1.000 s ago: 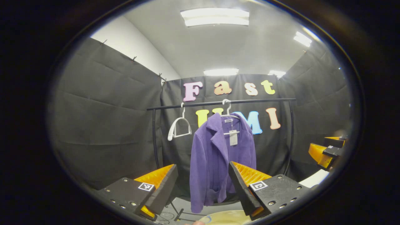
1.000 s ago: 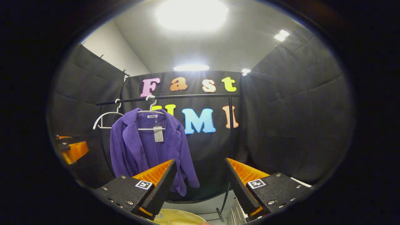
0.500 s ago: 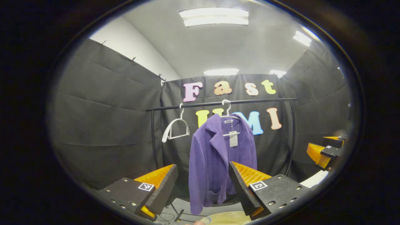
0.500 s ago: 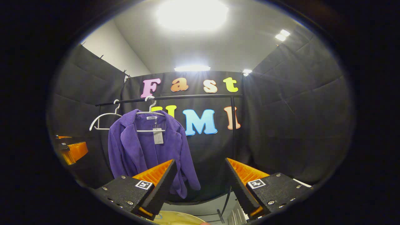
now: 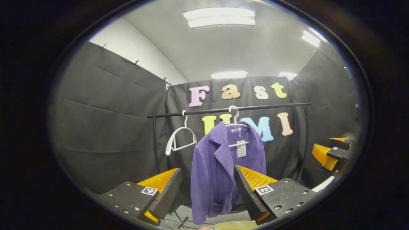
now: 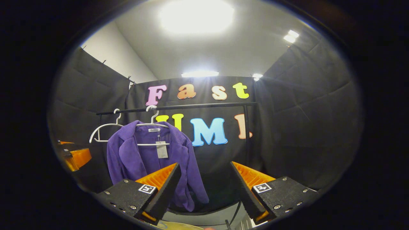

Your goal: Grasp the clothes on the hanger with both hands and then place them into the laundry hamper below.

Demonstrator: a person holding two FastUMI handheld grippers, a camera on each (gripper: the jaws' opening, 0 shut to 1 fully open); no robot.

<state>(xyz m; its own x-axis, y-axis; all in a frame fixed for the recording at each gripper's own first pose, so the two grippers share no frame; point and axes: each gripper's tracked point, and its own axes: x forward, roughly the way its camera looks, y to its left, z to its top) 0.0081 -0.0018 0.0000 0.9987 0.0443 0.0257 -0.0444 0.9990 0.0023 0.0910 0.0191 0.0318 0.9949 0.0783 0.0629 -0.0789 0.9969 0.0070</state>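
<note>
The purple ribbed fabric jacket hangs on a white hanger on the far black rail, its hem hidden behind gaping left gripper; right gripper gapes empty; tag unreadable.

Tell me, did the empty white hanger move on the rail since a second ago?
Cannot tell. The empty hanger hangs on the rail left of the purple jacket; it looks slightly turned, but the camera itself moved.
</note>
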